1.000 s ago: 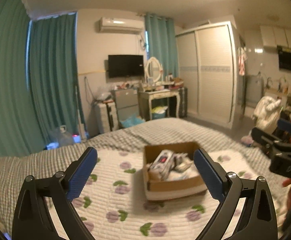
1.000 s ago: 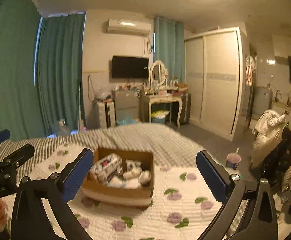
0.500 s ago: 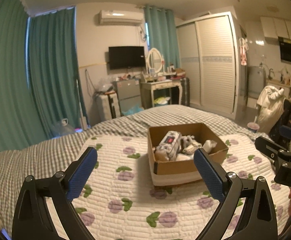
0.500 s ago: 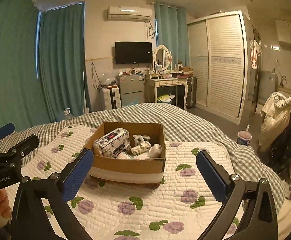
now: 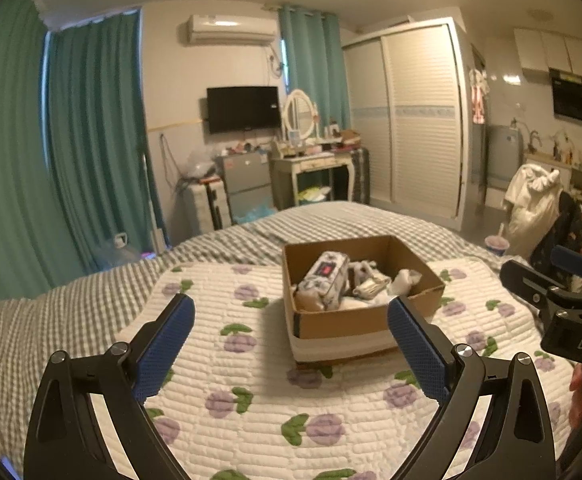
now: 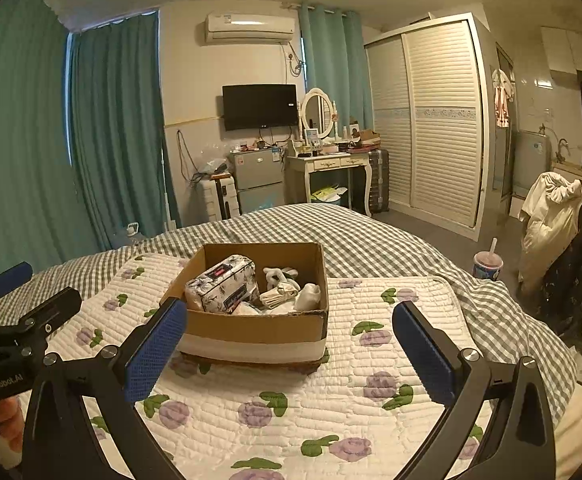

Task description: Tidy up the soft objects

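A cardboard box [image 5: 351, 322] [image 6: 251, 330] stands on a white quilt with purple flowers [image 5: 251, 392] [image 6: 291, 400] on the bed. In it lie a floral soft pack [image 5: 325, 284] [image 6: 223, 284] and pale rolled soft items [image 5: 375, 284] [image 6: 287, 290]. My left gripper [image 5: 291, 344] is open and empty, held above the quilt short of the box. My right gripper [image 6: 291, 350] is open and empty, just in front of the box. Each gripper shows at the edge of the other's view.
A grey checked bedspread [image 6: 371, 240] covers the far bed. Beyond stand teal curtains [image 5: 91, 160], a small fridge [image 6: 257, 178], a dressing table [image 6: 331, 168], a wardrobe [image 6: 431, 120], a chair with clothes [image 6: 551, 232] and a drink cup [image 6: 487, 266].
Both grippers have tilted down and moved closer to the box, which now sits larger and more central. Both stay open and empty.
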`<state>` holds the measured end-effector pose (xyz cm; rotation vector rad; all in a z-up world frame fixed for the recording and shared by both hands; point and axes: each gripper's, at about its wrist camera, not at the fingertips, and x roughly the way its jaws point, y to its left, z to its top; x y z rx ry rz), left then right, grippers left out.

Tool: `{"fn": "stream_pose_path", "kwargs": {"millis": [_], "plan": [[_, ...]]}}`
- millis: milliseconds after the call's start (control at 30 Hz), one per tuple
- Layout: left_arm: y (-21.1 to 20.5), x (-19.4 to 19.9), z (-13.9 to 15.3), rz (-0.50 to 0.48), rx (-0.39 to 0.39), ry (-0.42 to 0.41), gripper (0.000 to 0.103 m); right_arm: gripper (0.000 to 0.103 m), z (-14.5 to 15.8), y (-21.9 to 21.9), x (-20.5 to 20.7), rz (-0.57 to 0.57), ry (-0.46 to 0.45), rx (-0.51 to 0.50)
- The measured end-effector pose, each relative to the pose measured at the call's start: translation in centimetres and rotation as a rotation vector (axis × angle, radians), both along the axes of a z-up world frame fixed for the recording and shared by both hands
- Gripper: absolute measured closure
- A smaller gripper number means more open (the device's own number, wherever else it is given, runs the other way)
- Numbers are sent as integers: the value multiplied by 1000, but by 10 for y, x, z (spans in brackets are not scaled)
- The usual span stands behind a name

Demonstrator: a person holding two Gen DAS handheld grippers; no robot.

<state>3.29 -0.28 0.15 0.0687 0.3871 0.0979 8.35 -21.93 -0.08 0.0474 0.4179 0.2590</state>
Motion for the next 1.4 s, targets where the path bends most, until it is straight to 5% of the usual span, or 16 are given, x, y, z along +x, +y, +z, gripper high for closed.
{"fn": "stream_pose_path", "kwargs": {"millis": [1400], "plan": [[-1,-12,-1,5,-14,14,4,0,-3,0,-6,5,-11,16]]}}
